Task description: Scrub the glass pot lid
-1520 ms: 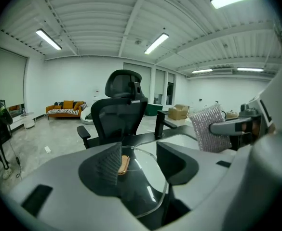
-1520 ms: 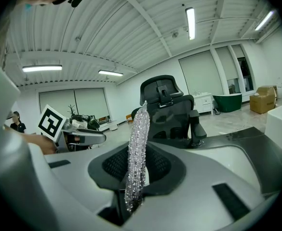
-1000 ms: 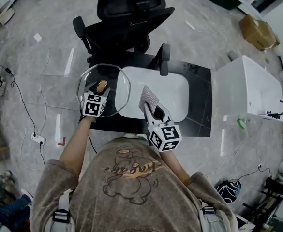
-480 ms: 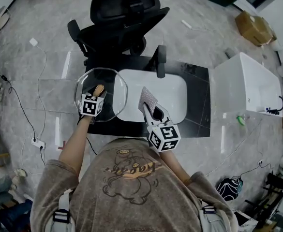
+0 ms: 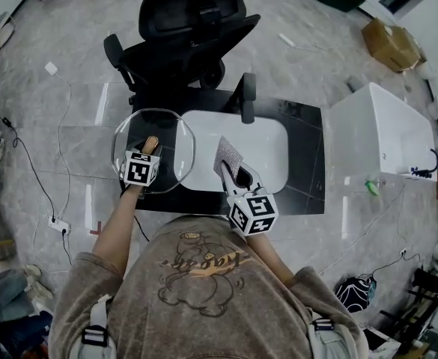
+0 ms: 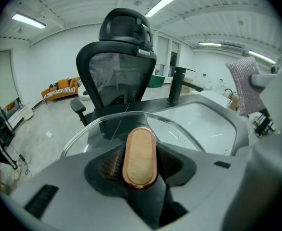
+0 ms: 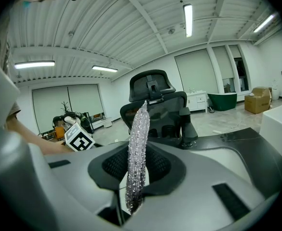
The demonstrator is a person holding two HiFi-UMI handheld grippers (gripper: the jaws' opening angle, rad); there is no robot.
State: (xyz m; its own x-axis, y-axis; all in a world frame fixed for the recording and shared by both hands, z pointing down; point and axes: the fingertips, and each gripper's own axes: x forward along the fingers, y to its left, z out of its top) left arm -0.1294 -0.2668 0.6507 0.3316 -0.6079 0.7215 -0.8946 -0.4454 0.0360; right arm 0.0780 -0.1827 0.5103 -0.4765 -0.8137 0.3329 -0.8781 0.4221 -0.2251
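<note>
The glass pot lid [image 5: 172, 134] hangs tilted over the table's left edge, beside the sink. Its oval wooden knob [image 5: 150, 144] lies between the jaws of my left gripper [image 5: 149, 151]. Those jaws have just been closing, and the pads now sit against the knob [image 6: 140, 157]; the glass rim [image 6: 107, 125] curves behind it. My right gripper [image 5: 234, 172] hovers over the sink's front edge, shut on a sparkly silver scrub cloth [image 5: 230, 154]. The cloth [image 7: 137, 153] stands upright between the right gripper's [image 7: 135, 174] jaws and is apart from the lid.
A white sink [image 5: 267, 144] is set in the black table [image 5: 308, 163], with a black faucet [image 5: 247, 98] at its far edge. Behind the table stands a black office chair [image 5: 192, 28]. A white tub [image 5: 387, 133] is on the floor at right, and cables lie at left.
The lid and my left gripper have shifted slightly to the left. The right gripper and its cloth stay where they were.
</note>
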